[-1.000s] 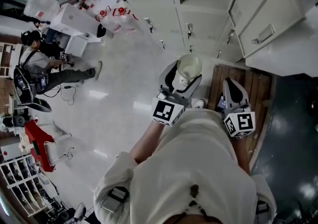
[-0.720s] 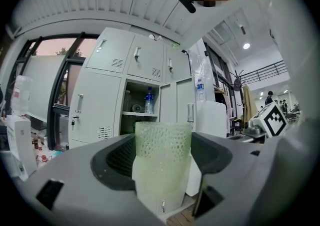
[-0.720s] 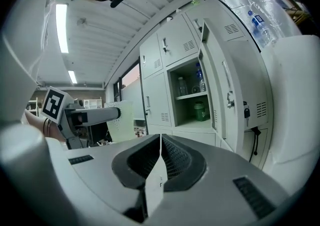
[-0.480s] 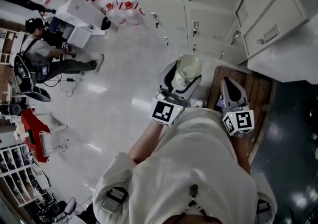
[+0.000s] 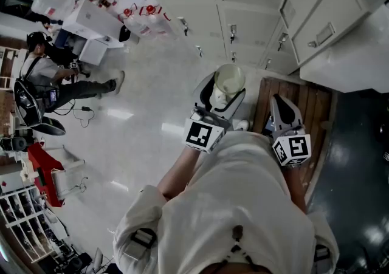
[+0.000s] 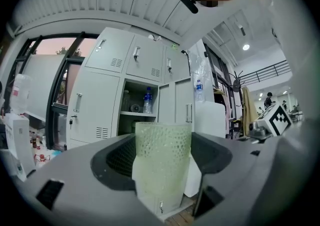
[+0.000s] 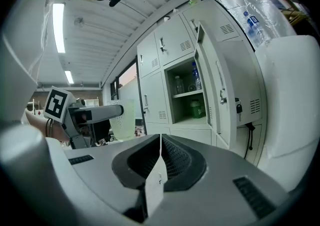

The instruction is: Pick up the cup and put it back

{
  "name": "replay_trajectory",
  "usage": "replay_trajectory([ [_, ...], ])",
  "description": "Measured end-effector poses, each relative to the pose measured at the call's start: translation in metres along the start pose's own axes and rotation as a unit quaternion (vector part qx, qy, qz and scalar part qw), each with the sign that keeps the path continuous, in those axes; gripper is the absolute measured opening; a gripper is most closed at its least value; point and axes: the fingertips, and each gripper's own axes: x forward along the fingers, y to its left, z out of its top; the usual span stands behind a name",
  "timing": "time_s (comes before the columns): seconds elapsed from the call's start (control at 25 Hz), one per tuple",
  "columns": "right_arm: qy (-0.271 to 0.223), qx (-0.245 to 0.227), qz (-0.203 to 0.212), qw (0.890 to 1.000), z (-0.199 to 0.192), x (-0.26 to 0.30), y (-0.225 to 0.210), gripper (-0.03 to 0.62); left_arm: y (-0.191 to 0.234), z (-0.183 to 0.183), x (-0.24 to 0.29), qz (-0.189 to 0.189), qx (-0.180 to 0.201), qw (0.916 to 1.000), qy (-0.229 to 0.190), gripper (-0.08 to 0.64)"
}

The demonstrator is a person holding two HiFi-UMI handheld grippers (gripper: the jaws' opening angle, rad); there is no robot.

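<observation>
Cup point(image 6: 162, 165) unmoved in left gripper point(image 6: 163, 170), lockers point(image 6: 102, 89) ahead

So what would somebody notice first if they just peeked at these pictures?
Probably the pale green cup, gripped by the left gripper right in the middle. Beside it the right gripper is shut with nothing in it, and white lockers stand just ahead, one with its door open.
</observation>
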Motion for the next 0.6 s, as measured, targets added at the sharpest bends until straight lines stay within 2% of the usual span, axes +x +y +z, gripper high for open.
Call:
replay_trajectory([
  [0.36,0.003,0.008,-0.027,1.0,-0.003,-0.003,-0.01,0.026,0.0,-0.005,0.015,-0.022,-0.011,0.9997,0.006,0.342],
  [0.6,0.01,0.015,-0.065,0.998,-0.005,0.002,-0.029,0.026,0.009,-0.015,0.043,-0.045,-0.013,0.9988,0.014,0.342],
])
